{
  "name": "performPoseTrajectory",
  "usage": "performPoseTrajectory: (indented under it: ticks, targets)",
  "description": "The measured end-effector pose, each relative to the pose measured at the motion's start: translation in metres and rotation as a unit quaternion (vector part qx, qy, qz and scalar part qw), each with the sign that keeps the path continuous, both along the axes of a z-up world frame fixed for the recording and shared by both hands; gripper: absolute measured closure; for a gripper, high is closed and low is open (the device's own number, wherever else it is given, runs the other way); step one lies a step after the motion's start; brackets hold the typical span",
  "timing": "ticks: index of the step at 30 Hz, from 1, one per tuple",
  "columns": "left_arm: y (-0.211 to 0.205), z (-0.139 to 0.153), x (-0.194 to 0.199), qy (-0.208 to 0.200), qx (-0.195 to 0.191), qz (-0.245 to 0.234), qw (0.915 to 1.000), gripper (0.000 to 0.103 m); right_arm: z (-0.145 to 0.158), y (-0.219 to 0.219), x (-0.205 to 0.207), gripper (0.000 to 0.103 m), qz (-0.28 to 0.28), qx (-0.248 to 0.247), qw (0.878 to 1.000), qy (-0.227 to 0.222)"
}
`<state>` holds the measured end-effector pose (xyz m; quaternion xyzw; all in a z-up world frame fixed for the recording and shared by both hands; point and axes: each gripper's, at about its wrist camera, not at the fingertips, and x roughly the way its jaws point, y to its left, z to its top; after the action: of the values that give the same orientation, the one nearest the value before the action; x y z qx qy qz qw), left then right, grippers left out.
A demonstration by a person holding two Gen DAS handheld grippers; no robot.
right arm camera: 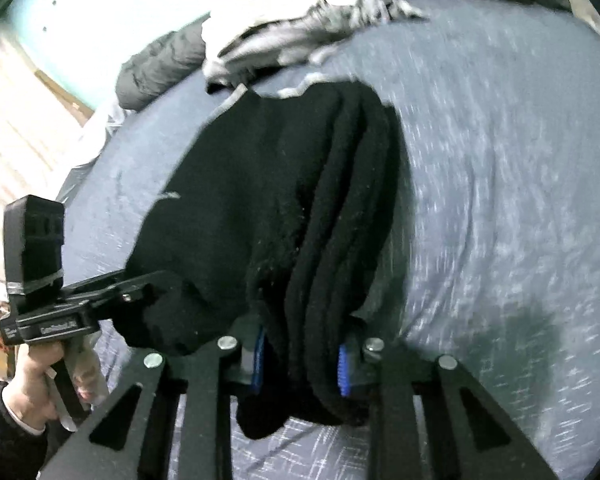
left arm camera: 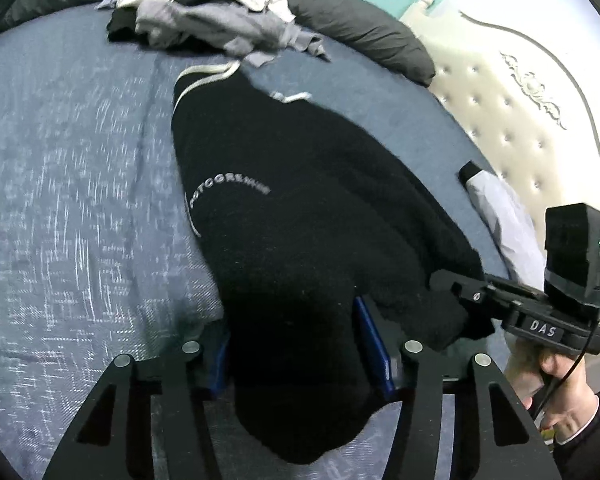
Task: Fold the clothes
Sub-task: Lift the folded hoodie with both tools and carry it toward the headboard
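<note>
A black sweatshirt (left arm camera: pixel 300 200) with pale lettering and light drawcords lies lengthwise on the blue bed sheet (left arm camera: pixel 80 200), its near end lifted. My left gripper (left arm camera: pixel 300 360) is shut on that near edge, and the cloth fills the gap between its blue pads (left arm camera: pixel 374 344). To its right, my right gripper (left arm camera: pixel 450 282) bites into the same edge. In the right wrist view the right gripper (right arm camera: pixel 302 364) is shut on bunched folds of the sweatshirt (right arm camera: pixel 240 200). The left gripper (right arm camera: pixel 148 286) holds the cloth at the left, with a hand (right arm camera: pixel 32 364) on its handle.
A pile of white, grey and black clothes (left arm camera: pixel 204 20) sits at the far end of the bed, next to a dark pillow (left arm camera: pixel 360 28). A cream tufted headboard (left arm camera: pixel 520 100) runs along the right side. A pale garment (left arm camera: pixel 508 220) lies near that edge.
</note>
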<state>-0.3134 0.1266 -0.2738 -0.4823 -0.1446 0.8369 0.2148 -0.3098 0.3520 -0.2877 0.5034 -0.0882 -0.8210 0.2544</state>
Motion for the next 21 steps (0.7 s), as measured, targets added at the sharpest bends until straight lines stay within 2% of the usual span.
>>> performPoseTrajectory:
  ticks: [3, 5, 10, 21]
  targets:
    - [0.004, 0.027, 0.008, 0.024, -0.005, -0.005, 0.9997, 0.049, 0.026, 0.008, 0.001, 0.078, 0.007, -0.009, 1.0, 0.026]
    - [0.016, 0.047, -0.002, 0.04, -0.006, -0.007, 0.9992, 0.051, 0.042, 0.005, -0.003, 0.078, 0.009, -0.012, 0.999, 0.037]
    - [0.035, 0.089, 0.012, 0.07, -0.013, -0.021, 0.9972, 0.052, 0.08, 0.001, 0.002, 0.078, 0.031, 0.016, 0.997, 0.076]
    - [0.117, 0.156, 0.029, 0.113, -0.013, -0.064, 0.9914, 0.053, 0.155, 0.067, 0.026, 0.078, 0.02, 0.028, 0.991, 0.132]
